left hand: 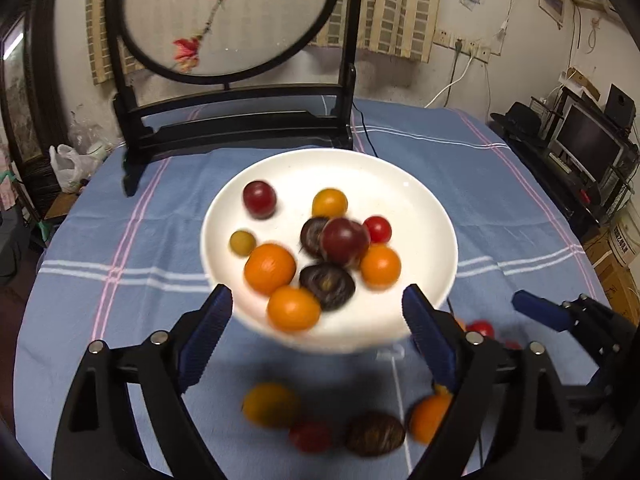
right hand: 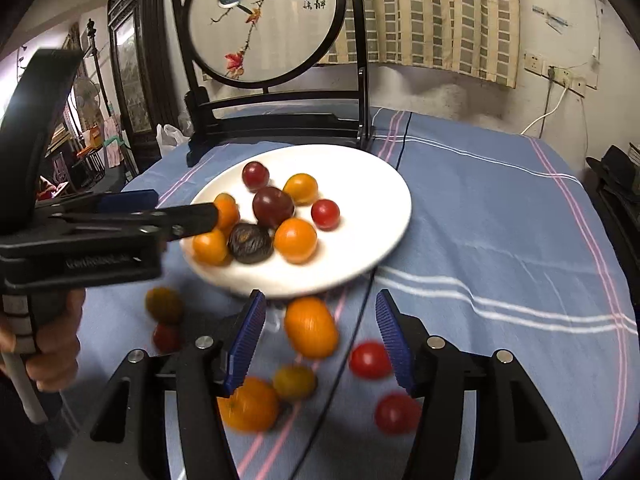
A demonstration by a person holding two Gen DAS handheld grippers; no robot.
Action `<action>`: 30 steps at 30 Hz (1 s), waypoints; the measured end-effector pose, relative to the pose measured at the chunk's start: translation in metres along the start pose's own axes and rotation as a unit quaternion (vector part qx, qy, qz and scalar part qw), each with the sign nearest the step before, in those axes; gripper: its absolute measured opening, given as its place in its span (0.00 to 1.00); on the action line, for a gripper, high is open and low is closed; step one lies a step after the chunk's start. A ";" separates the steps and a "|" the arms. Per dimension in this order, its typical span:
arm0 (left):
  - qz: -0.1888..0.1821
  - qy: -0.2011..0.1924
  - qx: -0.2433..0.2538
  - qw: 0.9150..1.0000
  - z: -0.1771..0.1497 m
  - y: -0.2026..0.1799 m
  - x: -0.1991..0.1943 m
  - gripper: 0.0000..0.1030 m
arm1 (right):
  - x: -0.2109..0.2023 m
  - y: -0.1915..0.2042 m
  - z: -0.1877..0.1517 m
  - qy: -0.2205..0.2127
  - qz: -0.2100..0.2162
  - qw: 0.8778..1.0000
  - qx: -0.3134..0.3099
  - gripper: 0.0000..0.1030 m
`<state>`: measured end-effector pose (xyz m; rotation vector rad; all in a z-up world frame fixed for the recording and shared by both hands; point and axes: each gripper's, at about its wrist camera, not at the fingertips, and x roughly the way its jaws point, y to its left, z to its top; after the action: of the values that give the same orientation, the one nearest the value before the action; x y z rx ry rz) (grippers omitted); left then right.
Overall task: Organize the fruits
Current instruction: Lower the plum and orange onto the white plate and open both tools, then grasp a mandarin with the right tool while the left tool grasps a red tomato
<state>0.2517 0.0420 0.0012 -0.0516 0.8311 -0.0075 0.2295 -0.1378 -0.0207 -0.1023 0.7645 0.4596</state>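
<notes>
Fruits half gathered: many on the plate, several loose on the counter.

The counter (right hand: 500, 216), under a blue cloth, carries a white plate (right hand: 384, 204) at its middle, the collecting spot, with orange, dark red and brown fruits heaped there. The left tool (left hand: 316, 320) hangs over the plate's near rim, jaws apart and empty. The right tool (right hand: 320, 340) has jaws apart either side of a loose orange fruit (right hand: 311, 326), likely lining up a grasp; smaller red fruits (right hand: 370, 359) lie near.
</notes>
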 end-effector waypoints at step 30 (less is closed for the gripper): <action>-0.003 0.021 -0.053 0.998 -0.077 0.052 -0.009 0.87 | 0.035 0.057 -0.054 0.079 -0.018 0.997 -0.011 0.42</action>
<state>0.1884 0.0905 -0.0467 -0.1548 0.8722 0.0306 0.1917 -0.0881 -0.0793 -0.1747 0.9123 0.4290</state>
